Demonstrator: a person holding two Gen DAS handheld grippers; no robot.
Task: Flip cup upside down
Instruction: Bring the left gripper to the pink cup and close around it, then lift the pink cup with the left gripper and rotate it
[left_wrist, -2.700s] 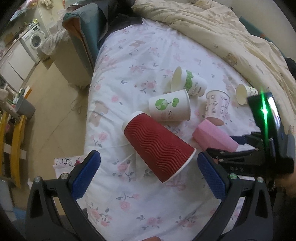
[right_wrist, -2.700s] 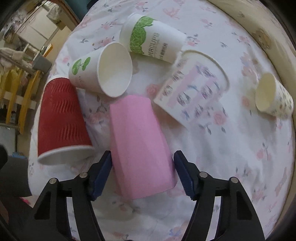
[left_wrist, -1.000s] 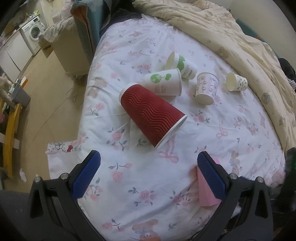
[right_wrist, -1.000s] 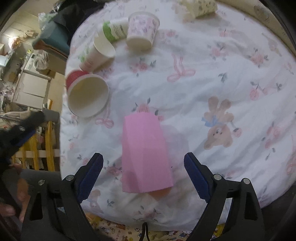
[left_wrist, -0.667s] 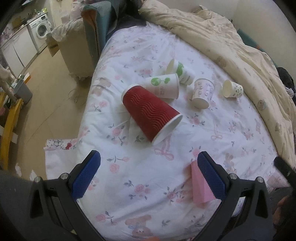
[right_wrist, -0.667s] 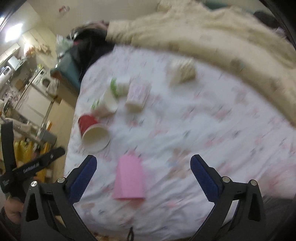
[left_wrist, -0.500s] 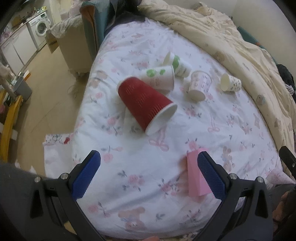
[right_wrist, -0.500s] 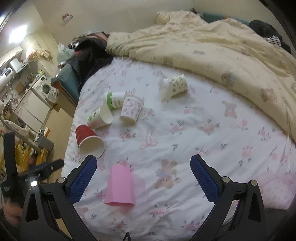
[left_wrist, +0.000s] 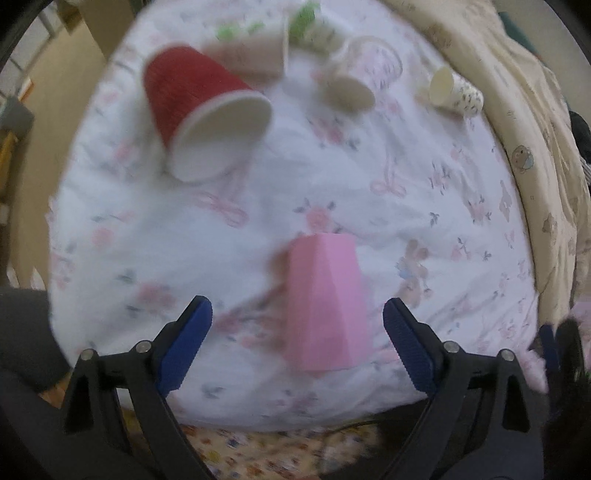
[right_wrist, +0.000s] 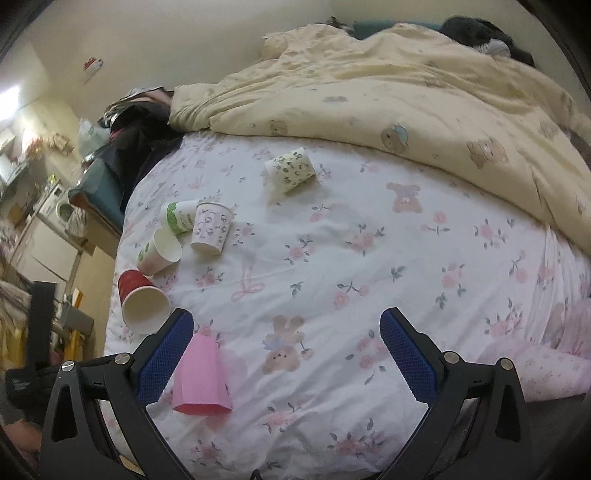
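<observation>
The pink cup (left_wrist: 325, 302) is standing mouth-down on the bed (left_wrist: 424, 206), between the released left tongs (left_wrist: 297, 345); the right tongs (right_wrist: 286, 356) are gaping empty, the cup beside their left pad. To finish well, I'd be backing away without nudging it. Only the right view is showing the duvet (right_wrist: 406, 92); the left view is blurring

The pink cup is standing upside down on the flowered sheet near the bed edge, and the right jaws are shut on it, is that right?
Not quite. The pink cup does stand upside down near the edge of the flowered sheet, but the right gripper is open and holds nothing; the cup stands free beside its left jaw, as the right wrist view shows.
</observation>
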